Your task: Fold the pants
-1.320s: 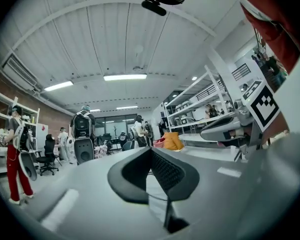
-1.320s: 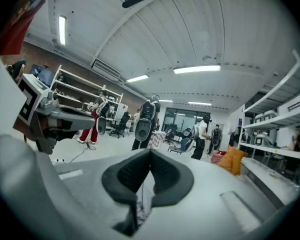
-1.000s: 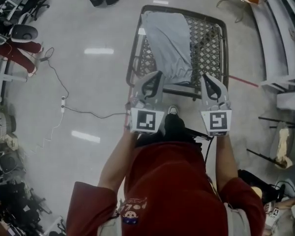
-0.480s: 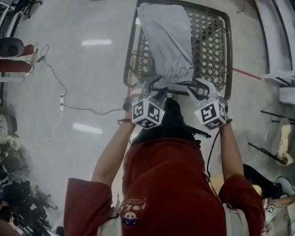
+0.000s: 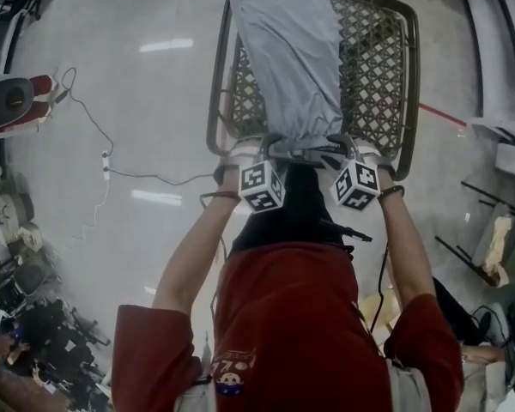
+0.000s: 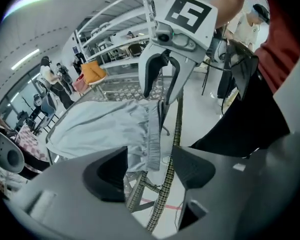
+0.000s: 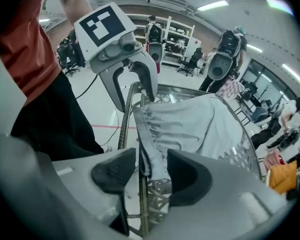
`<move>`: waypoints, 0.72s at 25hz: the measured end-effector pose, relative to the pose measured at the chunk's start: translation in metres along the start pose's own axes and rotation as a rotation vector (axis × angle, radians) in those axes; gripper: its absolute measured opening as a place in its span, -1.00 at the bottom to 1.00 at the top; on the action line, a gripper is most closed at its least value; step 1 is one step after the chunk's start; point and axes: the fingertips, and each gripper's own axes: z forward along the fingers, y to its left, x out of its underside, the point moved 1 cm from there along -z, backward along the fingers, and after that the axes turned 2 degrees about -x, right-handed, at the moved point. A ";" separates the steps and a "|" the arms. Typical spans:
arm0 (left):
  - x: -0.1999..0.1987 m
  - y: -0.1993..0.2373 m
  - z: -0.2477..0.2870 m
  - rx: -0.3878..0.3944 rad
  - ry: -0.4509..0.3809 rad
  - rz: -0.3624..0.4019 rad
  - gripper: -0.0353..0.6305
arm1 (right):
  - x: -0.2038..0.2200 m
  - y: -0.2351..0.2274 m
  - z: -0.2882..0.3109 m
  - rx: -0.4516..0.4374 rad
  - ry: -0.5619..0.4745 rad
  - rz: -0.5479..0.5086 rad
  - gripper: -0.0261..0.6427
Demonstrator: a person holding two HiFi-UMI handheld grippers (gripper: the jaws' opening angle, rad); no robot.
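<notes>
I count one pair of grey pants [image 5: 287, 58], laid on the single mesh table [image 5: 409, 67], waistband [image 7: 149, 149] drooping over its near rim. My two grippers, left gripper [image 6: 150, 170] and right gripper [image 7: 152, 174], have just been opening. Each now stands spread, with a waistband corner between its jaws, unpinched.

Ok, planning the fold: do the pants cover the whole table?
No, the pants cover its left side; the mesh table shows bare at right.

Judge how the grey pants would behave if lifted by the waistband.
Probably floppy: the pants lie flat and their waistband droops over the rim of the mesh table. Likely light: the cloth looks thin. The gathered waistband should bunch, not slip.
</notes>
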 end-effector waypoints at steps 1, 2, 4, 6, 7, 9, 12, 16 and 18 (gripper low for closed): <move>0.004 0.000 0.005 0.023 0.014 0.003 -0.02 | 0.001 0.000 0.007 -0.029 0.018 -0.013 -0.36; 0.007 0.000 0.009 0.044 0.026 0.009 -0.02 | 0.003 0.001 0.015 -0.057 0.036 -0.026 -0.36; 0.012 -0.001 0.018 0.079 0.045 0.021 -0.02 | 0.009 0.002 0.027 -0.110 0.070 -0.045 -0.36; 0.016 -0.001 0.028 0.110 0.055 0.023 -0.02 | 0.016 0.004 0.036 -0.165 0.099 -0.051 -0.36; 0.017 -0.002 0.033 0.130 0.058 0.026 -0.02 | 0.019 0.006 0.040 -0.195 0.109 -0.053 -0.36; 0.019 -0.004 0.041 0.167 0.056 0.045 -0.06 | 0.025 0.009 0.045 -0.244 0.117 -0.057 -0.36; 0.019 -0.002 0.043 0.195 0.037 0.056 -0.09 | 0.028 0.005 0.048 -0.265 0.098 -0.052 -0.36; 0.022 0.011 0.047 0.185 0.059 0.066 -0.45 | 0.028 -0.005 0.051 -0.307 0.086 -0.046 -0.48; 0.020 0.015 0.047 0.202 0.078 0.067 -0.48 | 0.027 -0.009 0.050 -0.325 0.090 -0.038 -0.51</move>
